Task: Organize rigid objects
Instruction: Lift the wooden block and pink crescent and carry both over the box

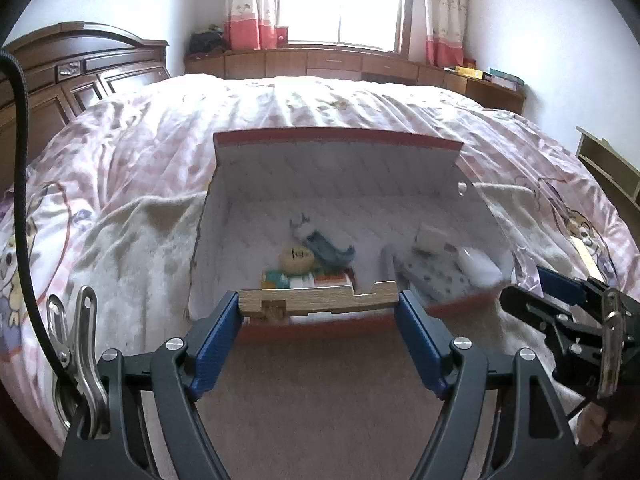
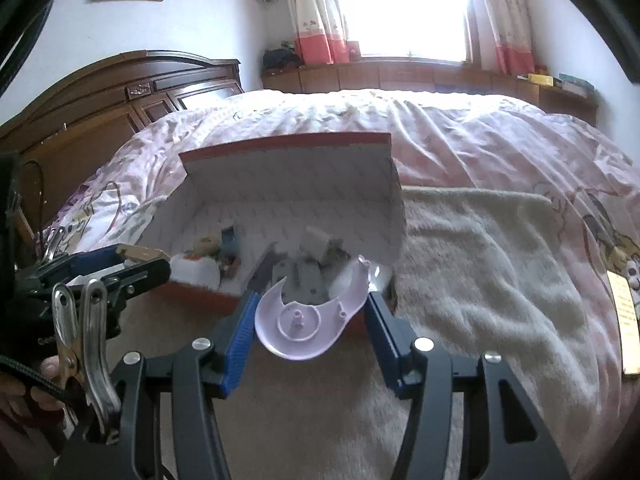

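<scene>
My left gripper (image 1: 320, 306) is shut on a notched wooden piece (image 1: 316, 300) and holds it just above the near rim of an open red-and-white box (image 1: 336, 168) on the bed. My right gripper (image 2: 310, 314) is shut on a lilac crescent-shaped plastic part (image 2: 310, 322) at the box's (image 2: 288, 168) near right corner. Inside the box lie a blue-grey toy (image 1: 324, 248), a round yellow face toy (image 1: 296, 260), a colourful block (image 1: 308, 280) and grey and white pieces (image 1: 436, 268). The right gripper shows at the right edge of the left wrist view (image 1: 560, 300).
The box rests on a beige fleece blanket (image 2: 480, 264) over a pink patterned quilt (image 1: 320, 108). A dark wooden headboard (image 2: 120, 100) stands at the left. Low wooden cabinets (image 1: 340, 64) run under the window. A paper tag (image 2: 626, 320) lies at the right.
</scene>
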Demonstrator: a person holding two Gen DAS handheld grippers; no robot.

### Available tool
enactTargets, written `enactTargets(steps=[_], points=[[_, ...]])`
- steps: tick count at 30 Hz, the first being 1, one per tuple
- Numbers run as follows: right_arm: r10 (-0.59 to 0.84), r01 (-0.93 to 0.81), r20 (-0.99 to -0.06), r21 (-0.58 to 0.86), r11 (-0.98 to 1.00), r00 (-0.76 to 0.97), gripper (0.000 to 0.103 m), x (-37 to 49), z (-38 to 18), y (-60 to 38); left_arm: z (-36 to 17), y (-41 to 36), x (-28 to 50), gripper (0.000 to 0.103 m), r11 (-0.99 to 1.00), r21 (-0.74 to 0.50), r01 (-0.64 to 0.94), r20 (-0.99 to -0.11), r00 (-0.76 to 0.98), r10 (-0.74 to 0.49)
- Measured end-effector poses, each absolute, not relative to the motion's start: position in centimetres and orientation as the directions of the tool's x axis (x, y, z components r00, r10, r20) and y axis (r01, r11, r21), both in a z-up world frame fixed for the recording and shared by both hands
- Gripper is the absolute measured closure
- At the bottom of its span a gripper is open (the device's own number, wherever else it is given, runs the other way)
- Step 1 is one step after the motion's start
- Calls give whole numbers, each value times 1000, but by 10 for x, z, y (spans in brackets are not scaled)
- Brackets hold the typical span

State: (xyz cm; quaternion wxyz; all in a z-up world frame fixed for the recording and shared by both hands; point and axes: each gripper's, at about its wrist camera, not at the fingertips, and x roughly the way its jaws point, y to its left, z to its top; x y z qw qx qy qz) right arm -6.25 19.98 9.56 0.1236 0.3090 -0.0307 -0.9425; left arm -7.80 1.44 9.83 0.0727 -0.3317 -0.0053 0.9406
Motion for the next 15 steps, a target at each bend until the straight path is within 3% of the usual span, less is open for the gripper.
enactTargets(steps=[15], points=[[-246,201,-585,142,-969,-773,46,-109,89,185,84,19,-122,24,-993,-70,-91,-642,-758,115]])
